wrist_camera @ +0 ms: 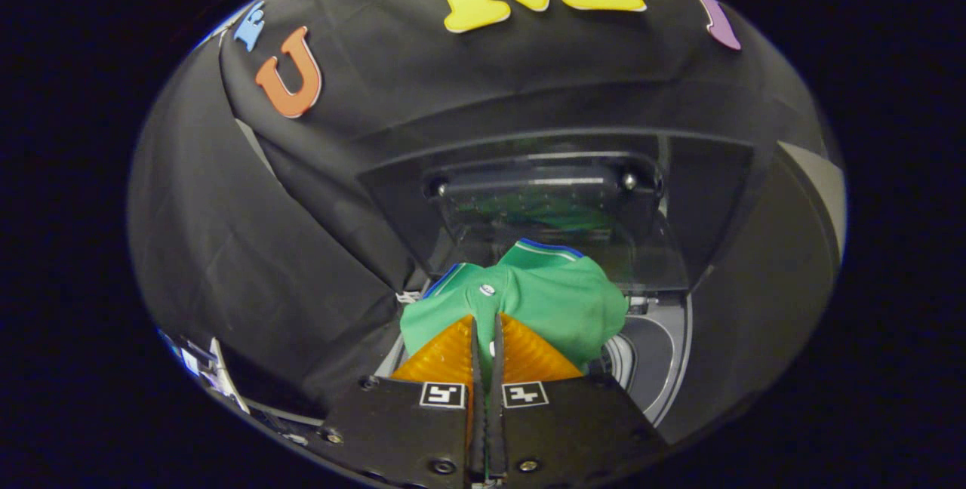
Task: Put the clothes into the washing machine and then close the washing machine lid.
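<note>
A green shirt [555,296] with a blue and white collar hangs bunched from my gripper [487,321], whose fingers are shut on a fold of its cloth. The shirt is held over the open top of the washing machine [656,357], whose round grey rim and drum mouth show just beyond and below the cloth. The machine's dark see-through lid [551,206] stands raised behind the shirt, leaning back against the booth wall, with the green of the shirt mirrored in it.
Black cloth drapes close on the left of the machine. A white-edged panel [819,172] shows at the far right. Small white fittings [215,376] sit low on the left beside my fingers.
</note>
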A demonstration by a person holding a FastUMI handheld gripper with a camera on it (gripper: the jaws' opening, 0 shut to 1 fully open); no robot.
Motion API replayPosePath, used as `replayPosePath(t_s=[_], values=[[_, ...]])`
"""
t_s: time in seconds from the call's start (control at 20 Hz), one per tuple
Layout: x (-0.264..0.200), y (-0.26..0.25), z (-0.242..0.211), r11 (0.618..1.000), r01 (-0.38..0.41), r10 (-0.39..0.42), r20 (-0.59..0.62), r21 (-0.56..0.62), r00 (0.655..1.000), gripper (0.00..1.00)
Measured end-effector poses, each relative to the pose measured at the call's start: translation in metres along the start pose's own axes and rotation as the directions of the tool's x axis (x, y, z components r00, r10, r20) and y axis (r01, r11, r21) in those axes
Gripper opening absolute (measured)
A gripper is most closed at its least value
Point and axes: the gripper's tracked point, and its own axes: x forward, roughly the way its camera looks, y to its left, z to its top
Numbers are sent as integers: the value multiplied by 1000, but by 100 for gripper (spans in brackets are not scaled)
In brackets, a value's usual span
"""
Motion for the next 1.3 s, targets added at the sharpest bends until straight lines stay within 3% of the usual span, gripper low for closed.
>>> replayPosePath(t_s=[0.75, 1.3], values=[[69, -39, -71, 992, 109, -102, -110, 58, 989, 5], [73, -44, -76, 991, 117, -107, -130, 70, 986, 5]])
